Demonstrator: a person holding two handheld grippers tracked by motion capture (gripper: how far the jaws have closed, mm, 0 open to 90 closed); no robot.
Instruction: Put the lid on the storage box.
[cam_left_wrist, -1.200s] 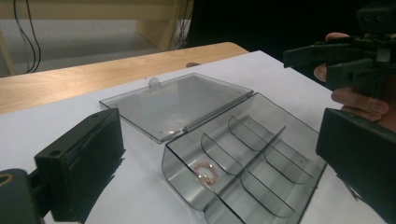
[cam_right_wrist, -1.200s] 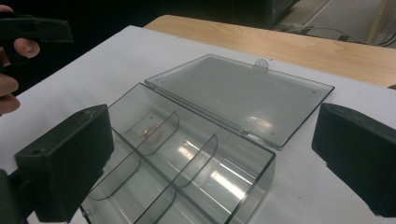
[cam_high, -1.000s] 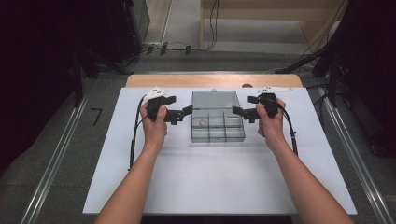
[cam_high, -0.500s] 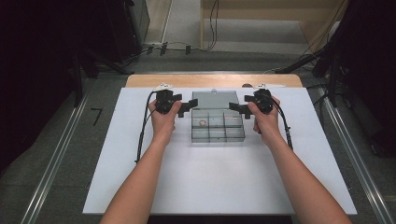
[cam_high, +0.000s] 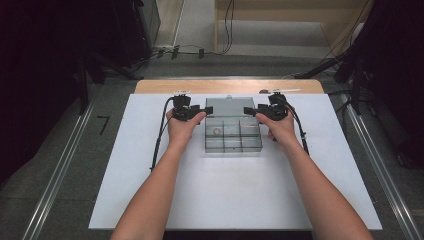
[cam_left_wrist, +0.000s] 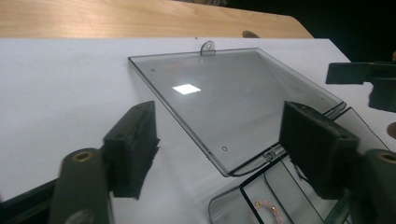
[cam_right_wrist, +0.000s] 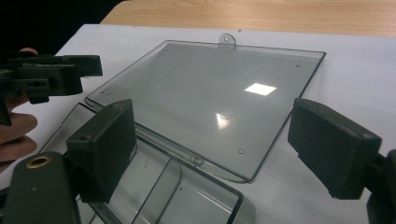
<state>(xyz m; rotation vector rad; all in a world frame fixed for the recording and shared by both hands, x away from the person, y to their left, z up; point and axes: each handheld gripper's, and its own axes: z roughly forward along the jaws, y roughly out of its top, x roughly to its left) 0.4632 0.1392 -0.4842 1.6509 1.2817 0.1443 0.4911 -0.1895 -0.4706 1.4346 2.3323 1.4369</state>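
We've got the clear box (cam_high: 233, 134) near the table's (cam_high: 150, 200) far edge, lid (cam_left_wrist: 233, 102) flat open. Left gripper (cam_high: 196, 111) & right gripper (cam_high: 255, 111) flank the lid's corners, jaws apart, closing in, holding nothing yet. Pinch both edges evenly (bead ring (cam_left_wrist: 268, 207) inside), then fold shut.

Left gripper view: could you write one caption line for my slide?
Open black jaws of the left gripper straddle the hinge corner of a clear plastic compartment box, its lid lying flat open on the white table.

From above, my hands cover most of my left gripper (cam_high: 199, 111) and right gripper (cam_high: 251, 111). The small pinkish ring (cam_high: 216, 132) in the clear box (cam_high: 233, 147) is too tiny to identify, and my left gripper view crops it at the bottom edge.
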